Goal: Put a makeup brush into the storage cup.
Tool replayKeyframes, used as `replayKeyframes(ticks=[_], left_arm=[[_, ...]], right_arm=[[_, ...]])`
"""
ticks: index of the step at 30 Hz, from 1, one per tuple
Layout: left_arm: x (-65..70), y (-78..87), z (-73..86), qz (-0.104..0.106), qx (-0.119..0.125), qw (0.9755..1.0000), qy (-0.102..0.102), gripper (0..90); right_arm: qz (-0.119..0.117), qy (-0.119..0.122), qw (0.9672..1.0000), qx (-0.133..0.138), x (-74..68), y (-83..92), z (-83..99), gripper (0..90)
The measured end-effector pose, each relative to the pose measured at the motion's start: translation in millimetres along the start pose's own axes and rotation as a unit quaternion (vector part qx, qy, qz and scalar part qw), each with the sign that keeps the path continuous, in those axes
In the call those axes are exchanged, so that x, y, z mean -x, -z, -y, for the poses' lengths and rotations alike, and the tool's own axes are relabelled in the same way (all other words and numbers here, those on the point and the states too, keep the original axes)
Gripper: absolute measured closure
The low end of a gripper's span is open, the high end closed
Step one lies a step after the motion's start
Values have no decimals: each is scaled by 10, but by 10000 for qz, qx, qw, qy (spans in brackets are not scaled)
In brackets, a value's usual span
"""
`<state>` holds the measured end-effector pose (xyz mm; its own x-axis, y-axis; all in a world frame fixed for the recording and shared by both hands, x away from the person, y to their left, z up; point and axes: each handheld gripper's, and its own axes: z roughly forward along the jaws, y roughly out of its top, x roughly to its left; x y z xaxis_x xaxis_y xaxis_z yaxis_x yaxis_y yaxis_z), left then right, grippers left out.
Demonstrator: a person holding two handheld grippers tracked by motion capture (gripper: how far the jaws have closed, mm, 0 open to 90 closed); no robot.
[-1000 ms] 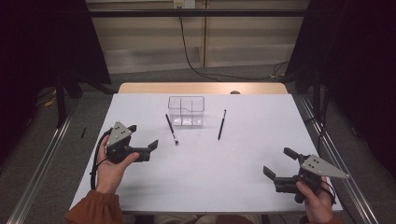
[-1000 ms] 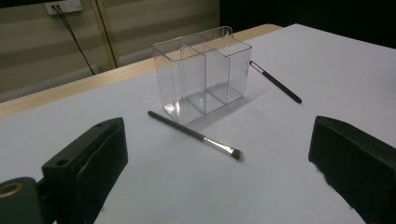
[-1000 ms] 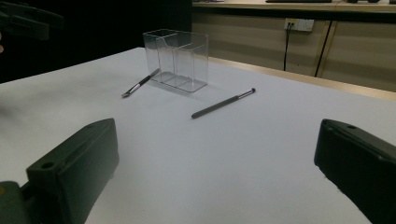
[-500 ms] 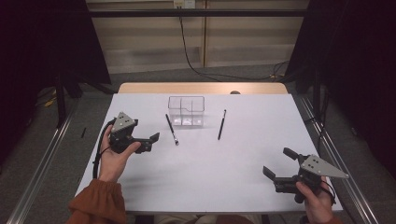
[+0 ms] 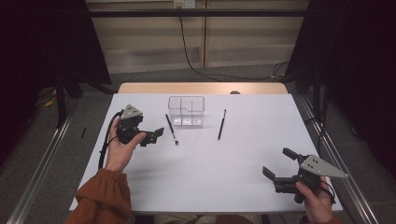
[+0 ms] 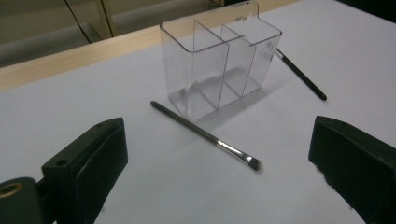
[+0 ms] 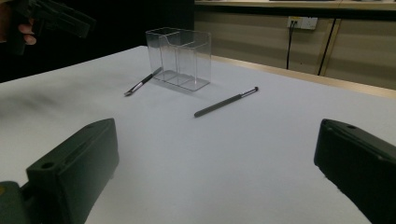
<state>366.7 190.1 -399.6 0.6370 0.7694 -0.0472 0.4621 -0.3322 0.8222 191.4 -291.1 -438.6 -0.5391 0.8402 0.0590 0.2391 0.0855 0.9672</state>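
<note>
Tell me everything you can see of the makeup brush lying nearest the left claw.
The makeup brush is slim, with a long dark handle, a shiny metal ferrule and a small dark bristle tip. It lies flat on the white table, just beside the clear divided organizer; whether it touches the organizer's base I cannot tell. Its bristle end points toward the person's side. The left claw is open, close by, not touching it. Nothing grips it.

Organizer (image 5: 186, 111) between two brushes (image 5: 171, 129) — midtable
</note>
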Motion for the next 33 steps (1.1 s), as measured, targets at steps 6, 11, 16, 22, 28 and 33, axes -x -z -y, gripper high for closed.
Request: replayKeyframes(ticks=[6,11,16,22,28,33], left_arm=[[-9,-46,-44,4,-416,9991,-78,45],[-37,-100,-48,-69,-634,9978,-153,45],[-95,-213,-84,-36,-893,9960,-77,44],[-174,-359,-136,-152,-1163,9931,-14,45],[-191,-473,-188,-174,-1411,9898,70,45],[-193,-532,-242,-240,-1479,9887,71,44]], right_arm=[[5,15,10000,-9,0,1,0,0],[1,13,10000,-15,-3,-3,0,0],[8,14,10000,-25,-4,-3,0,0],[-6,-7,10000,-50,-2,-8,4,0],[-5,-15,10000,-51,-2,-11,4,0],[-20,7,10000,-66,-1,-12,6,0]])
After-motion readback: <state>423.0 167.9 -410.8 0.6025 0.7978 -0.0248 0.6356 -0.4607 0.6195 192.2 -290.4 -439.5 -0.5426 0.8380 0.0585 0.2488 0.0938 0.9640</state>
